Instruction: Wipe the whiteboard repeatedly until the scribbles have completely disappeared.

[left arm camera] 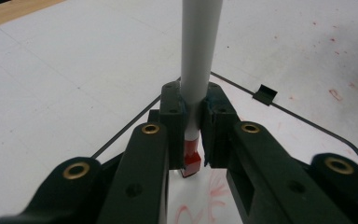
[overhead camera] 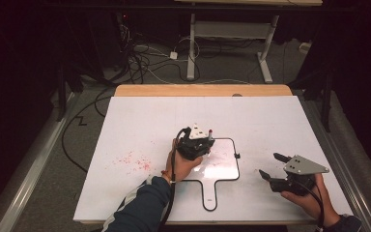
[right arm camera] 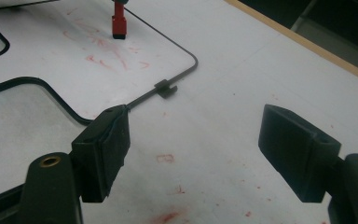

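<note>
My left gripper (overhead camera: 205,143) is shut on a white-barrelled marker (left arm camera: 199,51), holding it upright with the red tip (left arm camera: 192,161) down. The tip stands on or just above a small handled whiteboard with a thin black rim (overhead camera: 236,166) in the middle of the table. Red scribbles (left arm camera: 205,205) mark the board under the tip. The right gripper view shows the red tip (right arm camera: 119,21) over those scribbles (right arm camera: 107,53). My right gripper (overhead camera: 269,164) hovers to the right of the board, jaws open and nothing between them (right arm camera: 193,149).
A large white sheet (overhead camera: 140,125) covers the wooden table, with red smudges (overhead camera: 135,162) left of the board. A small black clip (right arm camera: 167,88) sits on the board's right rim. Beyond the table are cables (overhead camera: 140,63) on the floor and a desk frame (overhead camera: 192,53).
</note>
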